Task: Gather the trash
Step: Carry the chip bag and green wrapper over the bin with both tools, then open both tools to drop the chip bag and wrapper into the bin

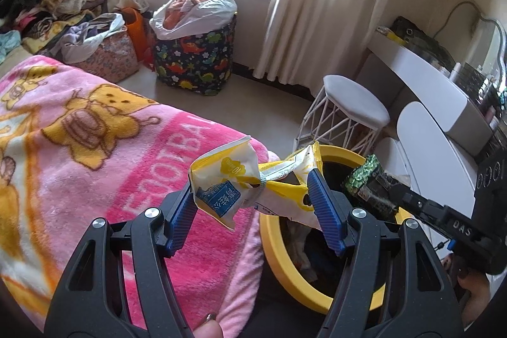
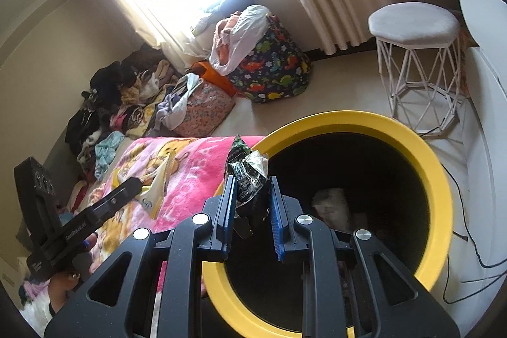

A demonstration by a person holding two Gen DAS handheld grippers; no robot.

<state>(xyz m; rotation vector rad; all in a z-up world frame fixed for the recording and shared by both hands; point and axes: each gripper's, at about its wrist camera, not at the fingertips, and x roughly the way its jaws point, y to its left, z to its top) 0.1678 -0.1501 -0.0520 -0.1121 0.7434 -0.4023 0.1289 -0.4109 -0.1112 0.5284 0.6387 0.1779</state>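
My left gripper [image 1: 252,190] is shut on a crumpled yellow and white wrapper [image 1: 240,176], held above the pink blanket's edge beside the yellow-rimmed bin [image 1: 275,246]. My right gripper [image 2: 252,198] is shut on a crumpled black and green foil wrapper [image 2: 248,170], held over the near left rim of the bin [image 2: 427,163]. The right gripper with its foil wrapper [image 1: 369,184] shows in the left wrist view over the bin. The left gripper's wrapper [image 2: 155,179] shows in the right wrist view above the blanket. White trash [image 2: 332,205] lies inside the bin.
A pink cartoon blanket [image 1: 95,148] covers the bed left of the bin. A white wire stool [image 1: 348,113] and white desk [image 1: 443,91] stand behind it. A dinosaur-print hamper [image 1: 196,53], a floral bag [image 1: 107,53] and clothes piles [image 1: 47,2] sit near the window. Cables [image 2: 469,230] trail on the floor.
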